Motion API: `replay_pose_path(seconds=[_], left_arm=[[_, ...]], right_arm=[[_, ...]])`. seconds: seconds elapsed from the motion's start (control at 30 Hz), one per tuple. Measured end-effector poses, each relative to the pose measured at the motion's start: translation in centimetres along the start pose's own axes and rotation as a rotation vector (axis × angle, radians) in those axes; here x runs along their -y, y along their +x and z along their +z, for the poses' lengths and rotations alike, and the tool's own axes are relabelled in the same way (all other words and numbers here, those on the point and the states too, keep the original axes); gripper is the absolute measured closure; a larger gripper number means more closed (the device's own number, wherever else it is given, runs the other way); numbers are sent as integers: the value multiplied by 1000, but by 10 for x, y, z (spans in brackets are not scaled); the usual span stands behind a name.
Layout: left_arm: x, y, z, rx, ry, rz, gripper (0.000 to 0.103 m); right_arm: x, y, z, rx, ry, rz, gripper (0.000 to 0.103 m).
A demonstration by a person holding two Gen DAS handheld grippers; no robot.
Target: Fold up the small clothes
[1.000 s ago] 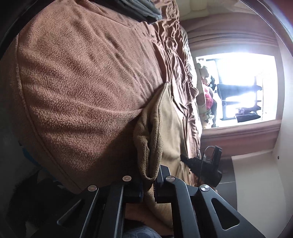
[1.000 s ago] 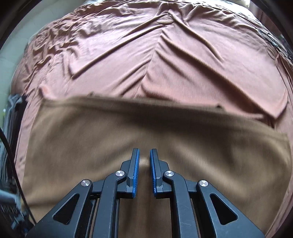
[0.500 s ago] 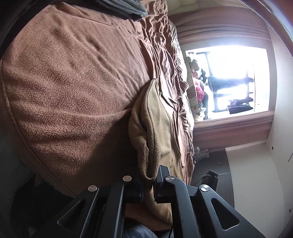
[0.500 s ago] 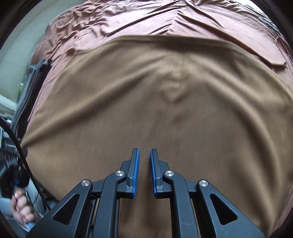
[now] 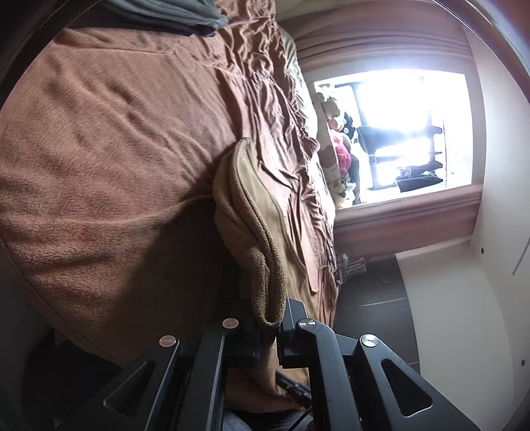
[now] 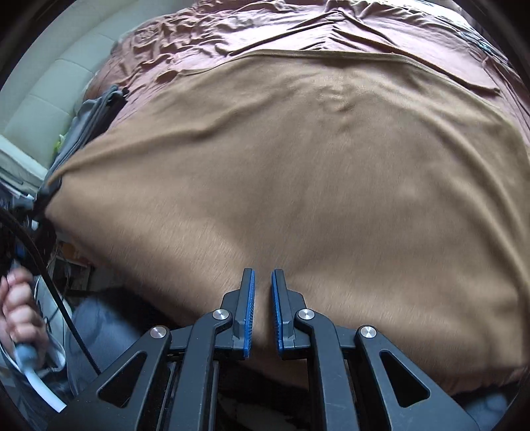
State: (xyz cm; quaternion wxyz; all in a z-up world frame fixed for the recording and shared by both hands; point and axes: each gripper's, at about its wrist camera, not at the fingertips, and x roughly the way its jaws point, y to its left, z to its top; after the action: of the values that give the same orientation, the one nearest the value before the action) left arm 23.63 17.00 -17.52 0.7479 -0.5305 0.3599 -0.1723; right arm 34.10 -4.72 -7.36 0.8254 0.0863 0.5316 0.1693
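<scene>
Brown garment [image 6: 298, 172] spread over rust bedsheet [image 6: 265, 30]; soft, light, fuzzy, drapes freely. Left gripper [image 5: 268, 331] clamped on bunched corner edge. Right gripper [image 6: 263, 311] nearly closed, jaws pinching near hem. Best hold: corners, hems. Far hem free; open sheet beyond. Grey pile [image 6: 96, 112] near left edge.

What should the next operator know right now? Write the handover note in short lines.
Left gripper: shut on a bunched corner of the brown cloth.
Right gripper: shut on the cloth's near edge.
Cloth: spread wide over the bed sheet, far edge lying on it.
Grey clothes sit at the bed's left side.
Done: cloth gripped at two points and stretched out.
Left: probably make the fold, then release.
</scene>
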Motion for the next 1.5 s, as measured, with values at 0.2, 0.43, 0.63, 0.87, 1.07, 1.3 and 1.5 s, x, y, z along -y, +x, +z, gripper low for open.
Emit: replay_pose_path(seconds=[0.2, 0.43, 0.63, 0.87, 1.07, 1.3, 1.5], left_arm=[[29, 6, 1, -20, 53, -22, 97], [60, 15, 3, -34, 111, -42, 97], [86, 27, 5, -58, 159, -52, 97], [115, 50, 3, -113, 208, -63, 97], [143, 71, -8, -164, 265, -84, 97], [176, 100, -29, -236, 335, -98, 97], [192, 124, -49, -302, 380, -95, 97]], right_arm=[[0, -11, -27, 4, -1, 24, 96], [19, -42, -29, 98, 57, 58, 96], [29, -38, -27, 129, 118, 105, 96], [26, -11, -32, 74, 129, 147, 96], [44, -38, -38, 90, 165, 188, 96], [83, -89, -47, 177, 243, 180, 96], [114, -138, -65, 251, 322, 213, 90]])
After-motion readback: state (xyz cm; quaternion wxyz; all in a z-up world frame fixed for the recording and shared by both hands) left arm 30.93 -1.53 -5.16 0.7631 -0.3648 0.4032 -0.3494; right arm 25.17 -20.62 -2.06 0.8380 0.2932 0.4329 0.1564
